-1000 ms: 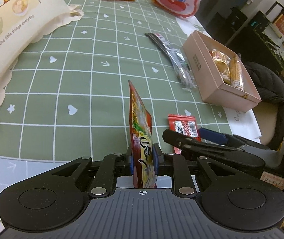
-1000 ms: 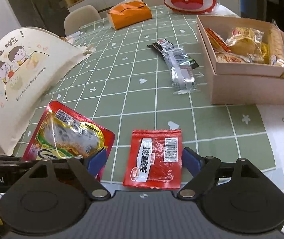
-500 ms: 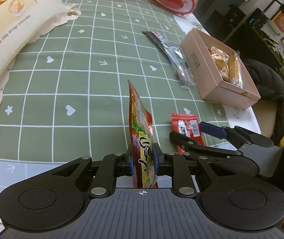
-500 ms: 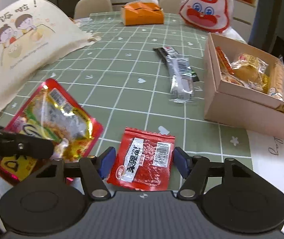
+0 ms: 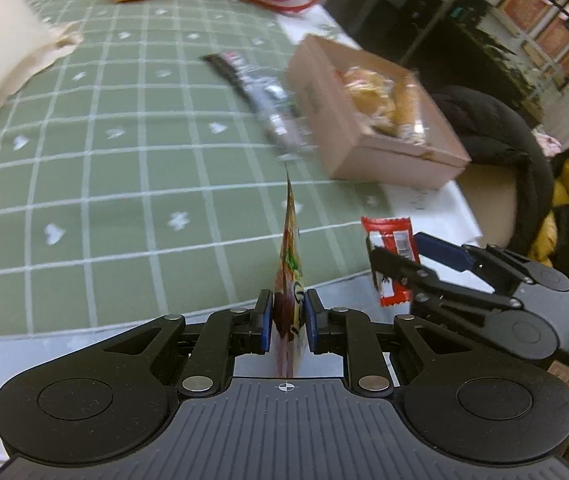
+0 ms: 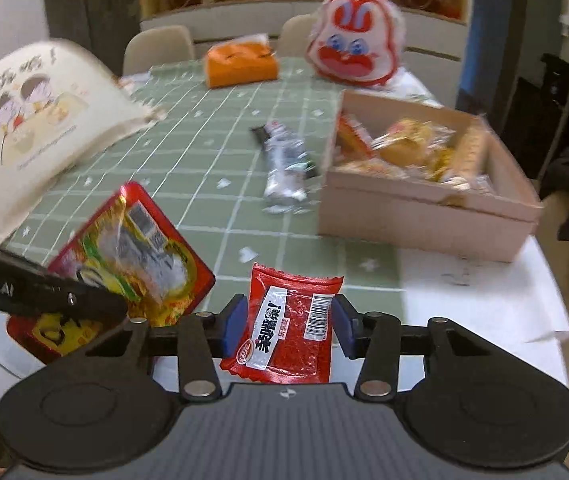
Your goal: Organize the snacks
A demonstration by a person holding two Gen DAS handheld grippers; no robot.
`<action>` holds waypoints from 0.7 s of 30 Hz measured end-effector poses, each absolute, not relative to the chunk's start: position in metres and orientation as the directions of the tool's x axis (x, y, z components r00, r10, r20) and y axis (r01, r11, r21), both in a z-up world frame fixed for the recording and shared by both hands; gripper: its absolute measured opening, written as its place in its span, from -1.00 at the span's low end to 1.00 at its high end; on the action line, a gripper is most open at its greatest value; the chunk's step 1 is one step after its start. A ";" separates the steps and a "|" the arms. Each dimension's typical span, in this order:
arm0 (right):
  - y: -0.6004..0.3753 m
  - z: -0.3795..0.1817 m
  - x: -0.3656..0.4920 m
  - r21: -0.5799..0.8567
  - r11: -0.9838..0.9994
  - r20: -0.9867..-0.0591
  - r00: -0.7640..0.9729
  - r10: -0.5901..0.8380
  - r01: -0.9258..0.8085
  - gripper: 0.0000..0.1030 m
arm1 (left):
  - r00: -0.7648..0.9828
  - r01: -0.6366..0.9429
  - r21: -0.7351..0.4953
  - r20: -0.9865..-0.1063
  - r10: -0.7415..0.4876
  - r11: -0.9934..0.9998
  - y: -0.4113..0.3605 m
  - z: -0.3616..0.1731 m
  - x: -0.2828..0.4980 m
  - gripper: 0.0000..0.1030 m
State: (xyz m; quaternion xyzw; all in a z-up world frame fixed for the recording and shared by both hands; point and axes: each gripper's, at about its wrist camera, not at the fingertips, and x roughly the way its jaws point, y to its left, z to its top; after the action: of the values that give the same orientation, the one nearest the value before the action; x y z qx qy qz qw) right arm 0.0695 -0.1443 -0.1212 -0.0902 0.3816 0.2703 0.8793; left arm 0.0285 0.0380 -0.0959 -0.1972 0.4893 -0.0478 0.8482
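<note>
My left gripper [image 5: 288, 316] is shut on a large red and yellow snack packet [image 5: 290, 264], held edge-on above the near table edge; the packet also shows in the right wrist view [image 6: 132, 256]. My right gripper [image 6: 288, 324] is shut on a small red snack packet [image 6: 288, 320], lifted off the table; it also shows in the left wrist view [image 5: 392, 256]. A pink cardboard box [image 6: 424, 208] holding several wrapped snacks stands ahead on the right. A black and silver wrapper [image 6: 284, 160] lies left of the box.
A cream cushion [image 6: 32, 128] lies at the left. An orange tissue pack [image 6: 242, 66] and a rabbit-face bag [image 6: 354, 48] stand at the far end. White paper [image 6: 476, 296] lies under the box near the table's edge. A chair with dark clothing [image 5: 496, 128] stands at the right.
Both grippers have risen and moved forward. The right jaws have closed on the small red packet and lifted it off the table. The left still holds its packet.
</note>
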 end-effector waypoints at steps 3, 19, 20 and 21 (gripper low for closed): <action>-0.164 -0.102 0.071 0.050 0.859 -0.681 0.611 0.402 -0.509 -0.11 | 0.561 -0.048 -0.391 -0.772 -0.299 0.919 0.026 -0.076 0.036 -0.67; -0.248 -0.006 0.095 0.029 0.955 -0.466 0.841 0.275 -0.296 -0.11 | 0.740 0.211 -0.307 -0.570 -0.357 0.928 -0.021 0.039 0.143 -0.77; -0.249 -0.015 0.098 0.034 0.955 -0.490 0.828 0.274 -0.296 -0.11 | 0.710 0.199 -0.316 -0.606 -0.359 0.928 -0.020 0.024 0.146 -0.77; -0.248 -0.028 0.101 0.037 0.954 -0.523 0.808 0.272 -0.297 -0.11 | 0.663 0.191 -0.344 -0.645 -0.379 0.919 -0.016 0.006 0.147 -0.77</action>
State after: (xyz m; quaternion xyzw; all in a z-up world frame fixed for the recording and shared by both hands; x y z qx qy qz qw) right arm 0.1012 -0.2484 -0.0278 -0.0231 0.2715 0.1498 0.9504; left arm 0.1474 -0.0161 0.0061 -0.1244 0.3788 -0.1577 0.9034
